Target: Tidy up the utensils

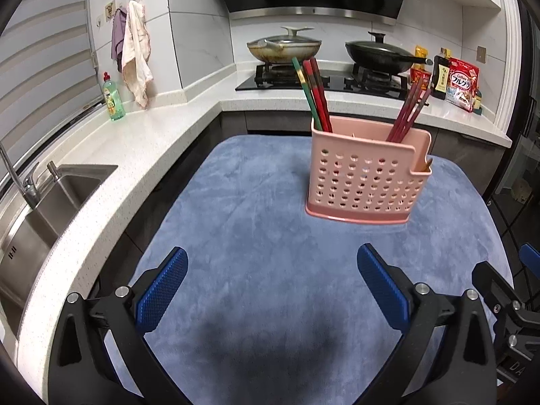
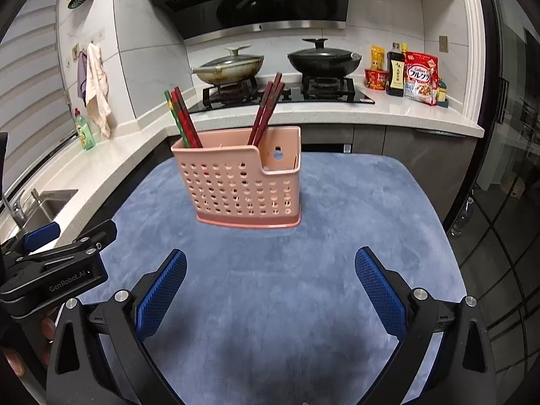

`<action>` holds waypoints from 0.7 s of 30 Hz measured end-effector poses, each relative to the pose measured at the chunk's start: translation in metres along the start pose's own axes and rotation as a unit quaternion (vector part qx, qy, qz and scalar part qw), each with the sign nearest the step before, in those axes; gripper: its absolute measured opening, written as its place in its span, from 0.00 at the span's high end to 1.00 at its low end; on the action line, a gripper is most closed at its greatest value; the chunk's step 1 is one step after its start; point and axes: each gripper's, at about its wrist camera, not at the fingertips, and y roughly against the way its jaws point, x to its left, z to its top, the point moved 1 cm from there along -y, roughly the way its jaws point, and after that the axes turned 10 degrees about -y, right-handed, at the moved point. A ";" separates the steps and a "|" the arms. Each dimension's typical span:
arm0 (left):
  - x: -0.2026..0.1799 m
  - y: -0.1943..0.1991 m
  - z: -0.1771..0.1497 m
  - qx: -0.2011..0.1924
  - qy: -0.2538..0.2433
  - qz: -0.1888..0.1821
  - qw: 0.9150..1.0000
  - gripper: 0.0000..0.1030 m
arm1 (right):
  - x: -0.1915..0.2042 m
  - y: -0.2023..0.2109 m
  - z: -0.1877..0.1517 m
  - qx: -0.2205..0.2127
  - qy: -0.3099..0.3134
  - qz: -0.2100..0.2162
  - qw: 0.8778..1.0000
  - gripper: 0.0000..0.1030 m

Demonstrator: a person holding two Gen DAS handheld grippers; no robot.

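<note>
Chopsticks stand sorted in the pink caddy [image 2: 243, 182], which sits upright on the blue cloth [image 2: 303, 270] covering the surface, at about 12 o'clock from both claws. One bundle of red and green sticks [image 2: 182, 119] leans in the compartment at the caddy's 9 o'clock end; a darker red bundle [image 2: 266, 111] leans further toward 3 o'clock, and the low notched pocket at the 3 o'clock end looks nearly empty. The right claw [image 2: 270, 290] is spread wide with nothing between its blue pads [image 2: 162, 290], hovering over bare cloth. The left claw [image 1: 271, 290] is likewise released and empty.

No loose utensil shows on the cloth, so the sorting looks about done. If a bundle must be shifted, the better approach is to pinch the sticks high, above the caddy rim, with one claw bracing the caddy wall so the light holder does not tip.
</note>
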 end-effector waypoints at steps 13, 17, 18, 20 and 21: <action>-0.011 -0.009 -0.010 0.014 -0.009 0.003 1.000 0.07 | 0.001 -0.014 -0.014 0.017 0.009 -0.017 1.000 0.06; -0.013 -0.008 -0.009 0.010 -0.011 0.003 1.000 0.07 | -0.001 -0.015 -0.013 0.017 0.006 -0.020 1.000 0.06; -0.013 -0.008 -0.009 0.010 -0.012 0.003 1.000 0.07 | -0.001 -0.015 -0.013 0.016 0.005 -0.020 1.000 0.06; -0.013 -0.008 -0.008 0.008 -0.011 0.001 1.000 0.07 | -0.002 -0.016 -0.013 0.016 0.003 -0.022 1.000 0.06; -0.014 -0.008 -0.008 0.007 -0.011 0.002 1.000 0.07 | -0.002 -0.016 -0.013 0.017 0.002 -0.022 1.000 0.06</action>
